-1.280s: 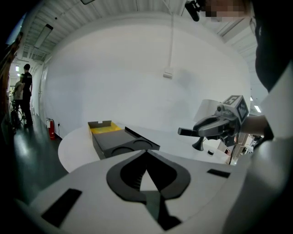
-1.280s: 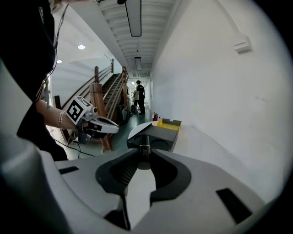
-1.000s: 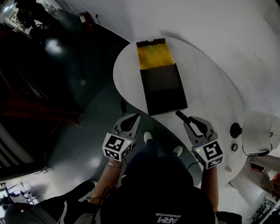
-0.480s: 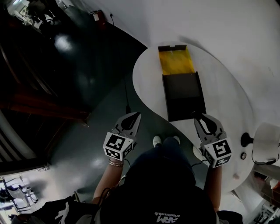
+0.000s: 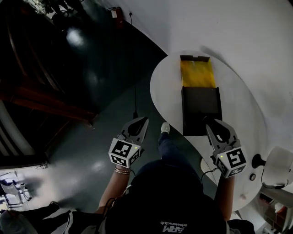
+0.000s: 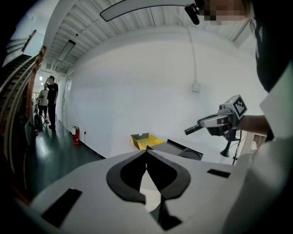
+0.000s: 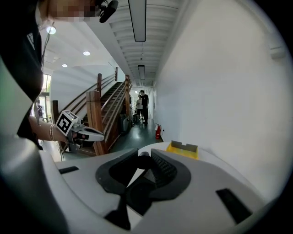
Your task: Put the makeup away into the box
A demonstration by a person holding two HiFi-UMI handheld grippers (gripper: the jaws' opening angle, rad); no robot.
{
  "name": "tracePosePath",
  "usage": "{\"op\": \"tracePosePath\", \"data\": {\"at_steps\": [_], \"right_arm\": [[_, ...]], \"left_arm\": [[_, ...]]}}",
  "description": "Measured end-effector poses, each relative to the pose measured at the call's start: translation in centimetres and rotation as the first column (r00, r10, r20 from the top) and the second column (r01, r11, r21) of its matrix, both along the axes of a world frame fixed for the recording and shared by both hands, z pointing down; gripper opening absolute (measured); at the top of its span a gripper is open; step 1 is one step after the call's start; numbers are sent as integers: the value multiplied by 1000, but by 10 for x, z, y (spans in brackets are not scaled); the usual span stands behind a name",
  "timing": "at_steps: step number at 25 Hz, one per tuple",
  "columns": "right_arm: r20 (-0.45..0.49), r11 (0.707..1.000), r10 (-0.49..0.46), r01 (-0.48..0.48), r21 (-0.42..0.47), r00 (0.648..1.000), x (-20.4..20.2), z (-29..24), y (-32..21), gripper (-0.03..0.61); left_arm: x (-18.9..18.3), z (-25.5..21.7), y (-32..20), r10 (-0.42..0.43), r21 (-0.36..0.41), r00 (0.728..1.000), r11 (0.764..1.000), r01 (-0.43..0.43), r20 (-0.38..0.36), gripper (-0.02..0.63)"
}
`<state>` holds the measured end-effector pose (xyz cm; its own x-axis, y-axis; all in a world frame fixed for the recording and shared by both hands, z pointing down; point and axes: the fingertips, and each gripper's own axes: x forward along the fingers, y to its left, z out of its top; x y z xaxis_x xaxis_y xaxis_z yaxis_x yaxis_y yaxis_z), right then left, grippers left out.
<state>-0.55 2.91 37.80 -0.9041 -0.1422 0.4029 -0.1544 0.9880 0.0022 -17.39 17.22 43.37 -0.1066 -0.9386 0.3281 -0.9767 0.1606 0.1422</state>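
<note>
The box lies open on the white round table (image 5: 238, 91), a yellow half (image 5: 198, 73) at the far end and a black tray half (image 5: 201, 107) nearer me. My right gripper (image 5: 212, 123) hovers at the tray's near edge, shut on a slim black makeup stick (image 7: 143, 161) that pokes out past its tips (image 6: 192, 130). My left gripper (image 5: 141, 122) hangs over the dark floor, left of the table, shut with nothing in it (image 6: 146, 151). The box also shows beyond both grippers, its yellow half (image 6: 144, 140) and the same half (image 7: 183, 149).
A white lamp-like object (image 5: 278, 163) and a black stand (image 5: 257, 161) sit on the table's right side. A wooden staircase (image 7: 98, 119) rises at the left. A fire extinguisher (image 5: 115, 12) stands by the white wall. Two people (image 6: 48, 98) stand far down the hall.
Both grippers have come forward toward the table. The right one, still holding the black stick, now reaches the black tray's near edge. The left one stays over the floor.
</note>
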Motion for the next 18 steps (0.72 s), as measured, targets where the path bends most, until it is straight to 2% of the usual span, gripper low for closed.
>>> {"op": "tracePosePath", "data": {"at_steps": [6,18], "right_arm": [[10,1000,-23,23,0,1000,-42,-1,-12,98],[5,998,40,-40,-45,999,-95,5,-53,99]], "left_arm": [[-37,2,-9,-14,-8,1000,1000,14,-9,17],[-96,4,-77,84,-17,996,996,-85,-29,17]]}}
